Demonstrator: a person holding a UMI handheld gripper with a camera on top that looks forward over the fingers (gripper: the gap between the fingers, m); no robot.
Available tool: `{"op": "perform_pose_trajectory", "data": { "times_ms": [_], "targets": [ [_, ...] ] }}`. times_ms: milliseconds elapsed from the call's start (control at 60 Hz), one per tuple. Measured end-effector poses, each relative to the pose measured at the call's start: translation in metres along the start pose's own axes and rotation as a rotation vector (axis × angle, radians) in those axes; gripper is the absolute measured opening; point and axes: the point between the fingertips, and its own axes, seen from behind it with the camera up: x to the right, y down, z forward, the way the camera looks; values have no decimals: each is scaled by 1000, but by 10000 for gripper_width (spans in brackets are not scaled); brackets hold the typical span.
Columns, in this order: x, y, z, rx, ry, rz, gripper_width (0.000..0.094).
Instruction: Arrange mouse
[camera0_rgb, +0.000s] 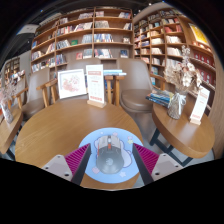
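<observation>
A grey computer mouse (109, 157) with a dark scroll wheel lies on a round light-blue mouse pad (126, 173) with small cartoon prints. The pad rests on the near edge of a round wooden table (60, 125). My gripper (111, 152) is open, with the mouse between the fingers. The left finger (80, 158) and the right finger (144, 158) each stand a small gap away from the mouse's sides. The mouse rests on the pad, its front end pointing away from me.
A tall standing sign (95, 83) and a framed picture (71, 82) stand at the table's far side. A second round table (185, 130) to the right carries books and cards. Wooden chairs (136, 85) and bookshelves (85, 35) lie beyond.
</observation>
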Motion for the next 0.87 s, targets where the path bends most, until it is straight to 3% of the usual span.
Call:
{"op": "perform_pose_trajectory", "data": {
  "times_ms": [467,867],
  "targets": [
    [-56,36,-210,60,-68,-25,845],
    [-67,42,-238,111,-49,-114,853]
  ]
}}
